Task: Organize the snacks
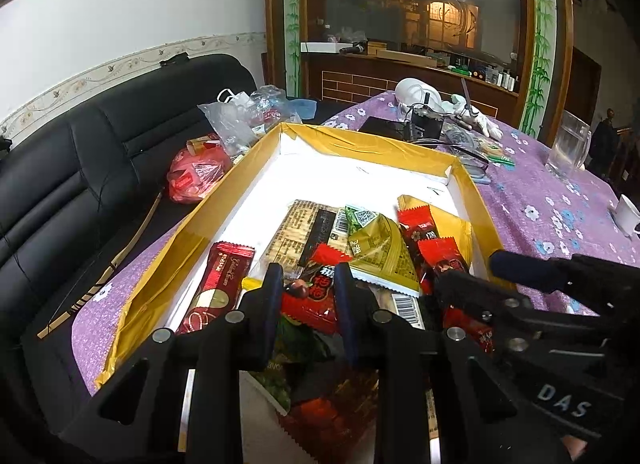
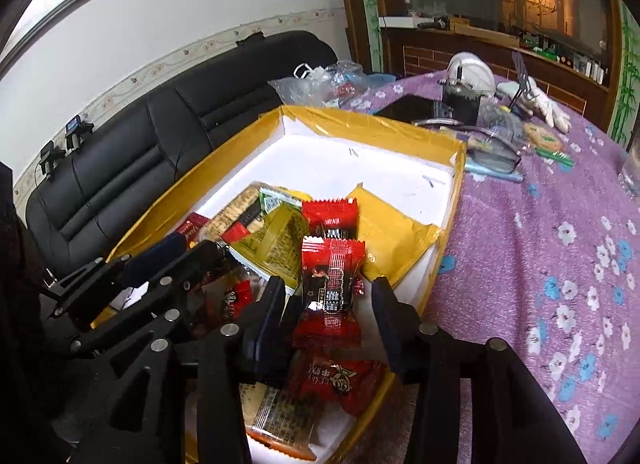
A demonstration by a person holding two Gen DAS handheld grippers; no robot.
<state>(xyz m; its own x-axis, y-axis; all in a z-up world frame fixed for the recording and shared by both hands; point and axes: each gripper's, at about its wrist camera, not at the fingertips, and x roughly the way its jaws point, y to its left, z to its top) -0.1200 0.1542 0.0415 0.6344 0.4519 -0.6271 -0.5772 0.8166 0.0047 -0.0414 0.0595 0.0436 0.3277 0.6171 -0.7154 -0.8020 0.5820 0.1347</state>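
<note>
- The left tongs are straddling a red crinkly foil snack packet, parted, not pinching.
- The right tongs are gaping around a red-and-black sachet.
- Both packets are lying near the front edge of the yellow-rimmed cardboard tray; light, slippery, best pinched mid-body.

A black leather sofa stands against a white wall with a floral border. A wooden cabinet with bamboo-painted trim rises behind the purple-clothed desk.

"DAS" on right gripper, QR code on green packet
</note>
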